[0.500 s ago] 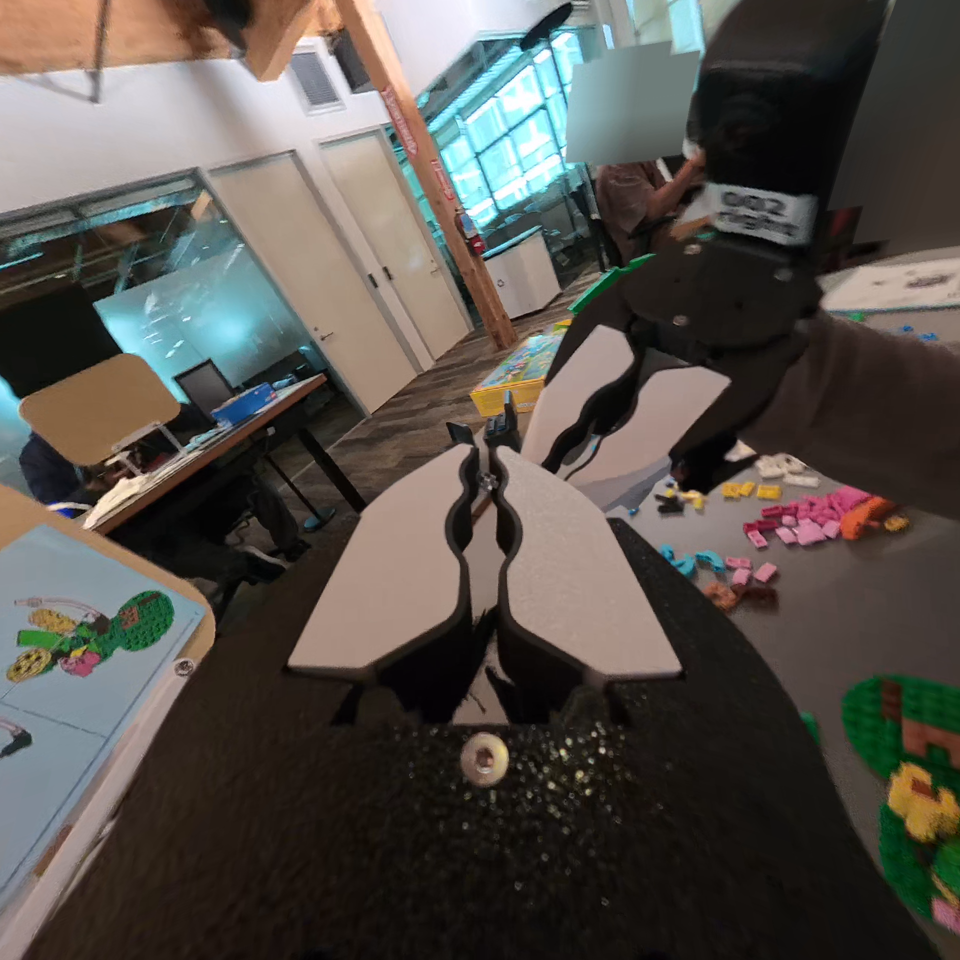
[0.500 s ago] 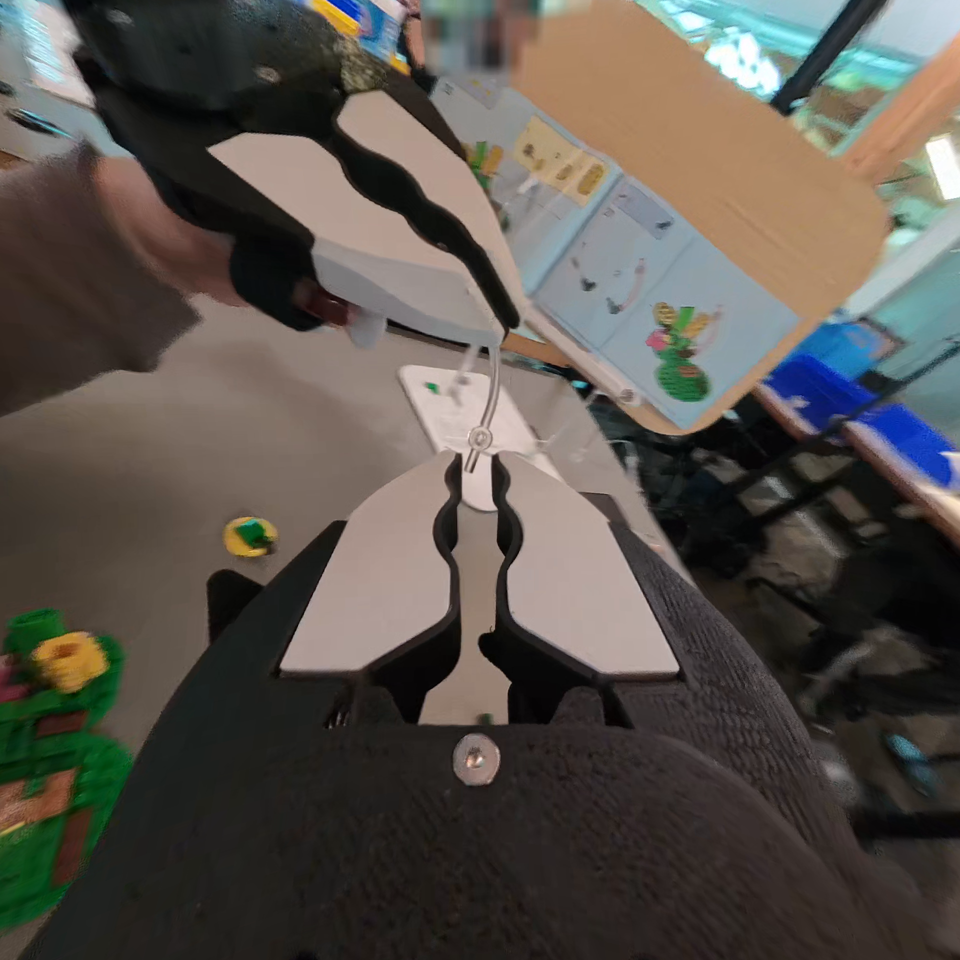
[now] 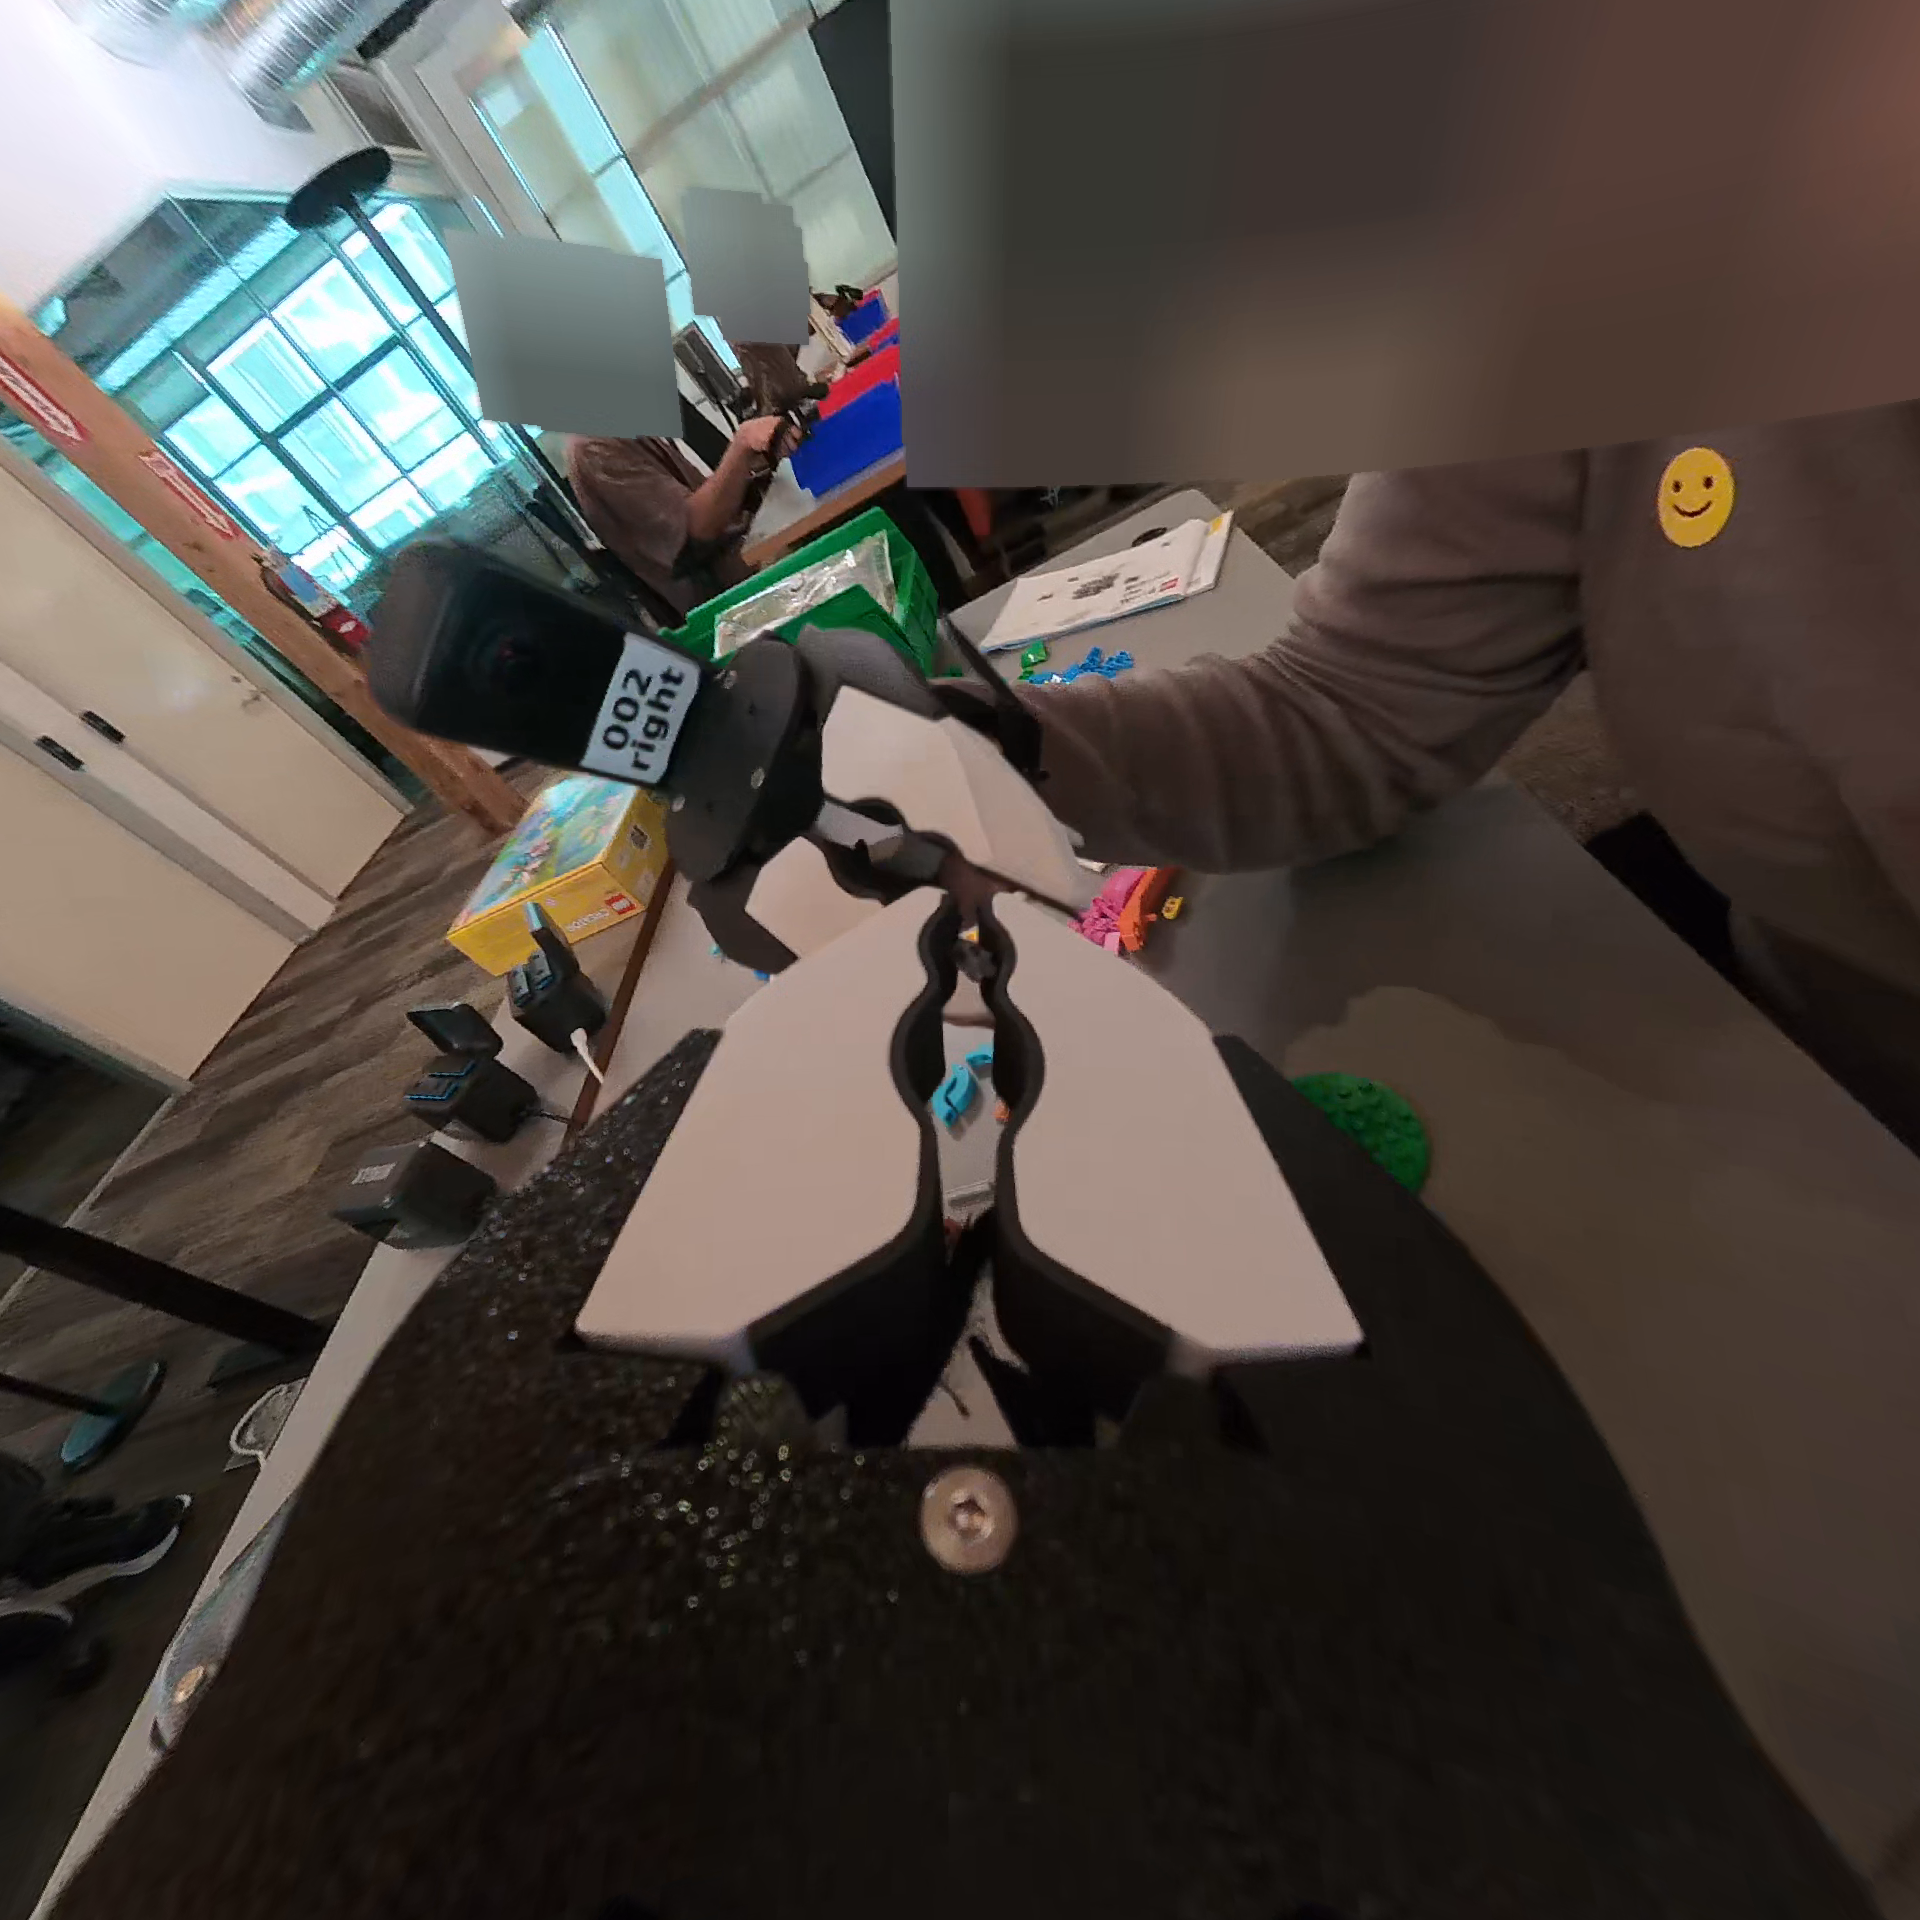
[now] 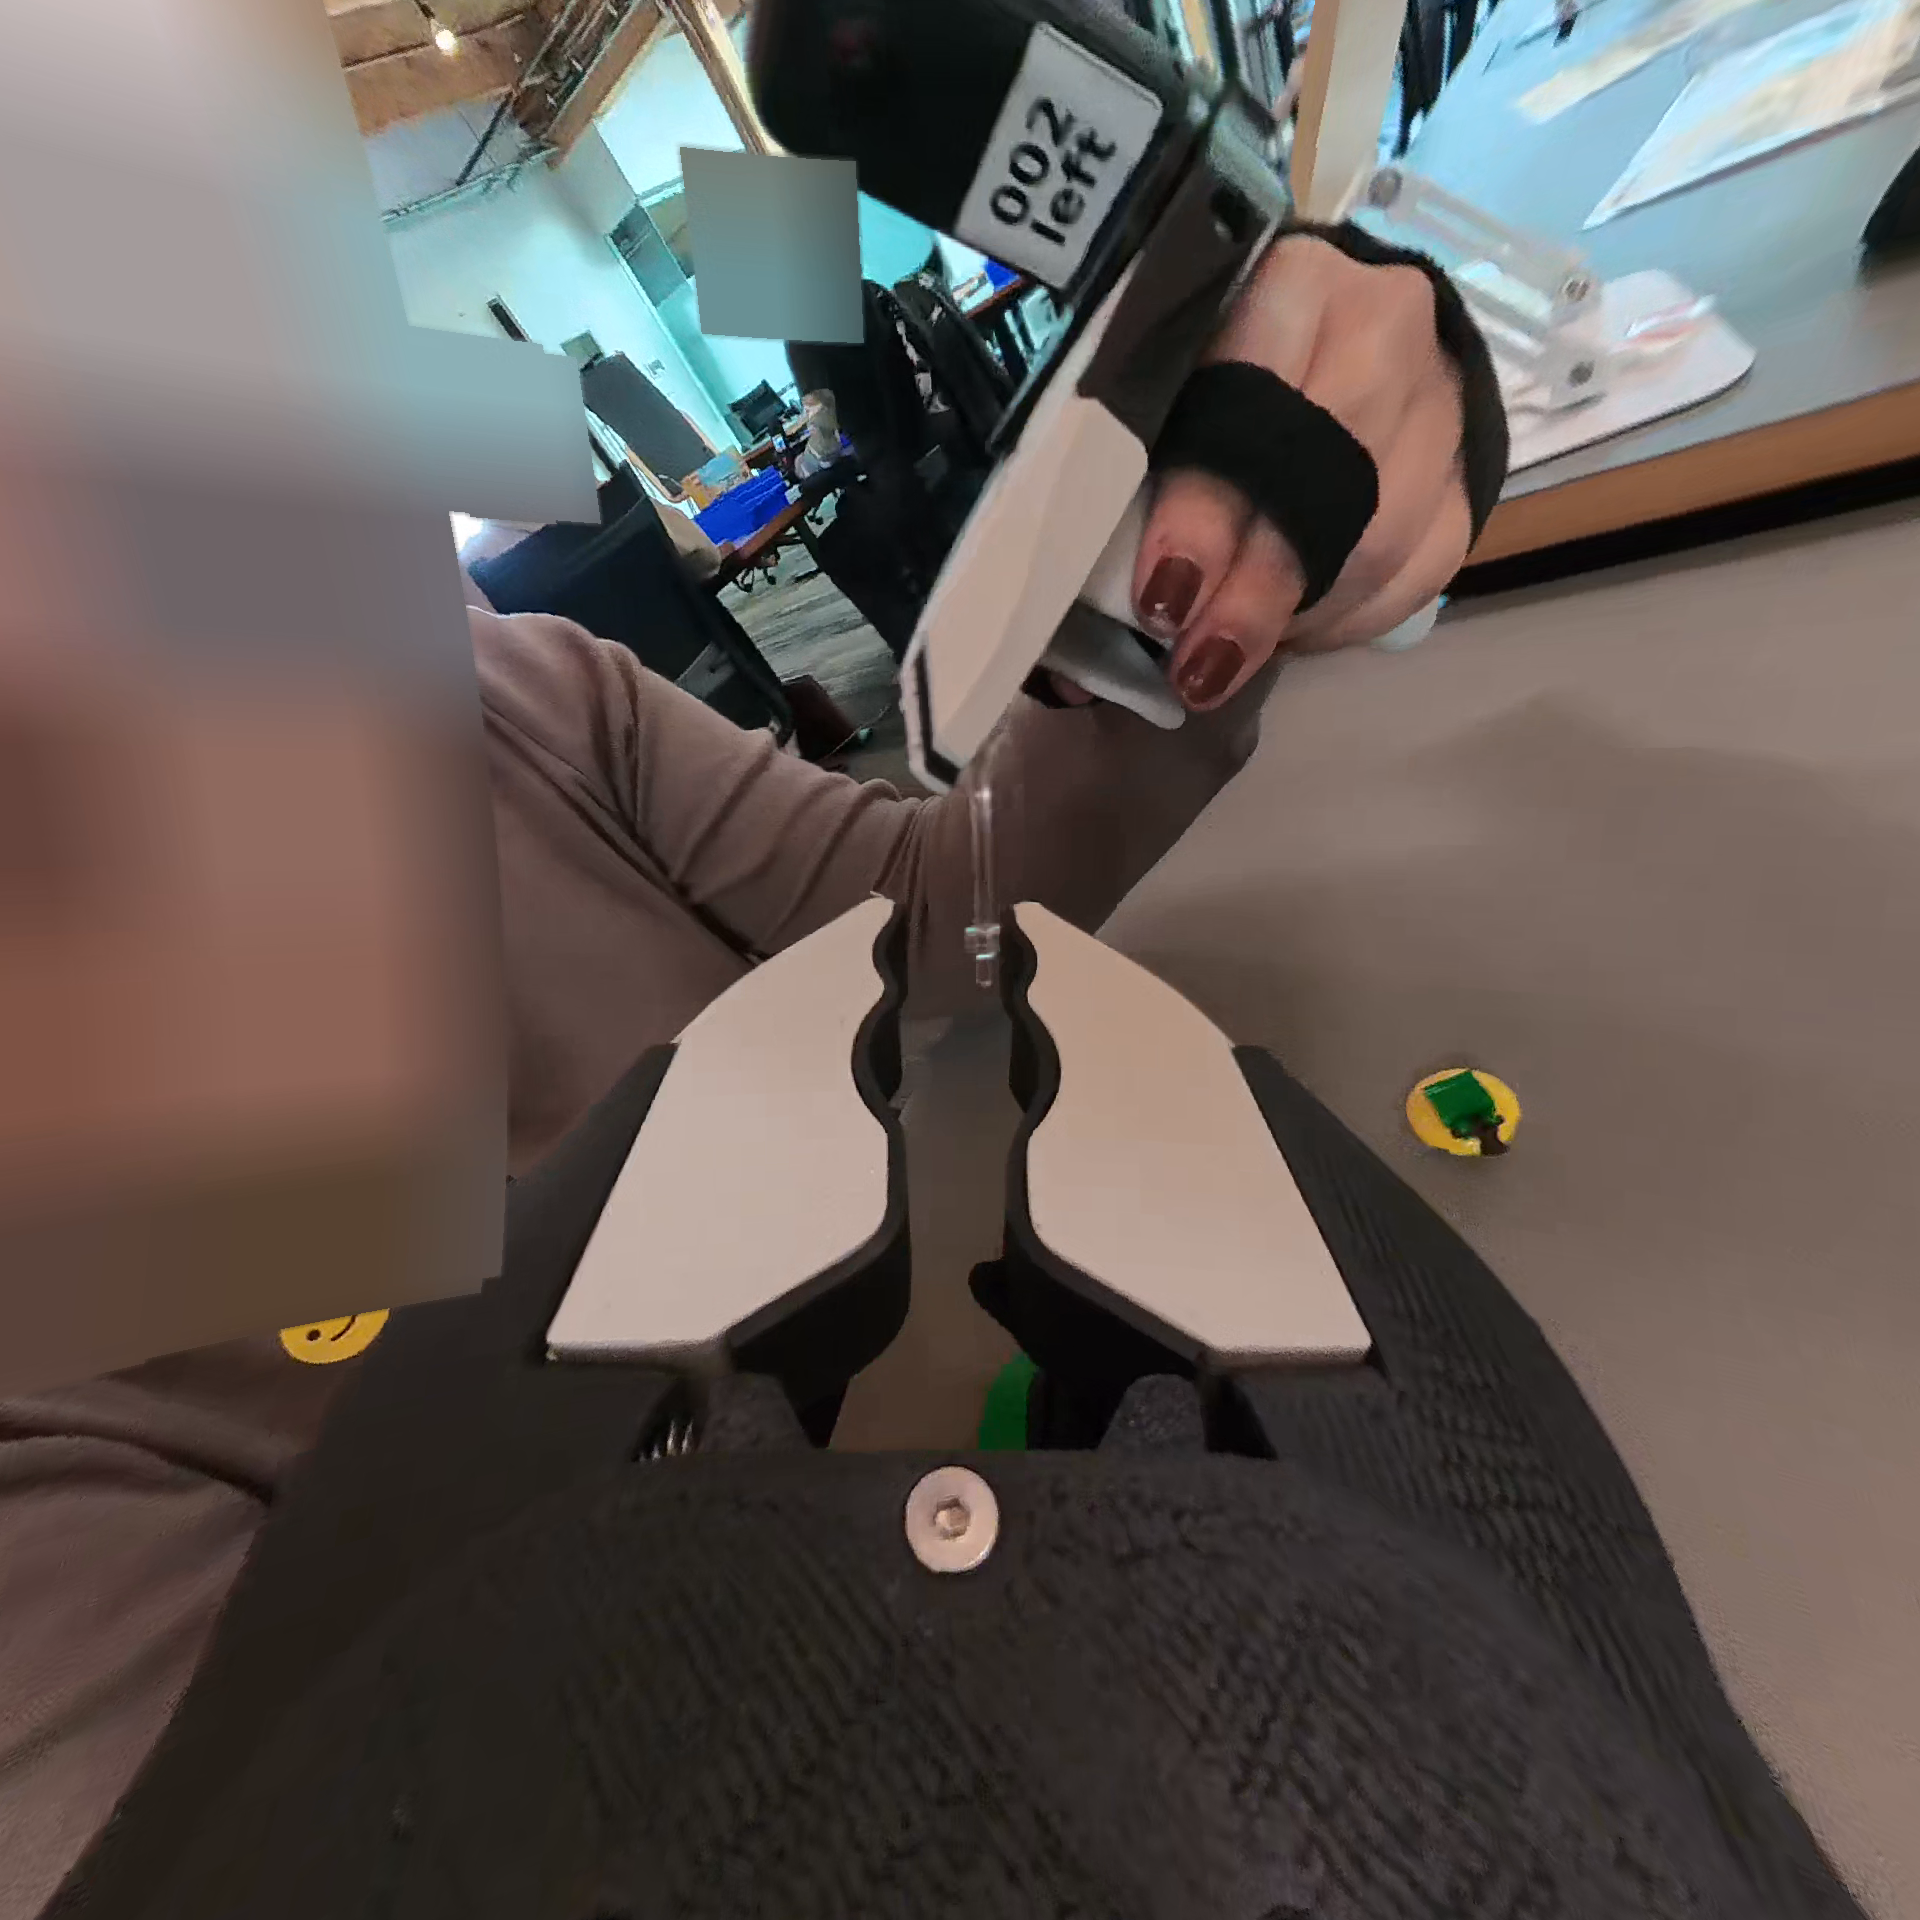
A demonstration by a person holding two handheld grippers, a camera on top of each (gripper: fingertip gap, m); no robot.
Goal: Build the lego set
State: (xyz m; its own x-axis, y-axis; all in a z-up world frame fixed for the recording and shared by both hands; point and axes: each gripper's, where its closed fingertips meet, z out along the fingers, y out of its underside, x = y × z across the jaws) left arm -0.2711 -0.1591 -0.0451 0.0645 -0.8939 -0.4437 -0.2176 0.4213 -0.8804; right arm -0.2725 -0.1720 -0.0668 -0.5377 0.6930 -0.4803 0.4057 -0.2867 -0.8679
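Note:
A thin clear curved rod (image 4: 982, 862) hangs in the air between my two grippers. My left gripper (image 3: 961, 930) is shut on the rod's upper end; it also shows in the right wrist view (image 4: 940, 753), held in a hand. The rod's lower end, with a small collar, sits between the tips of my right gripper (image 4: 956, 925), whose jaws stand slightly apart and do not pinch it. A yellow round piece with a green piece on it (image 4: 1463, 1112) lies on the grey table (image 4: 1558, 831). A green round plate (image 3: 1361, 1122) lies to the right of the left gripper.
Pink and orange bricks (image 3: 1117, 920) and blue pieces (image 3: 961, 1091) lie on the table. A yellow set box (image 3: 561, 883), black camera gear (image 3: 468, 1081), a green bin (image 3: 821, 613) and a booklet (image 3: 1112, 587) sit farther off. A clear instruction stand (image 4: 1558, 291) stands behind. My left and right fingertips are right by each other.
Both grippers have swung round, so both views now face the person. The right gripper's jaws have widened around the rod's lower end. The left gripper still holds the rod.

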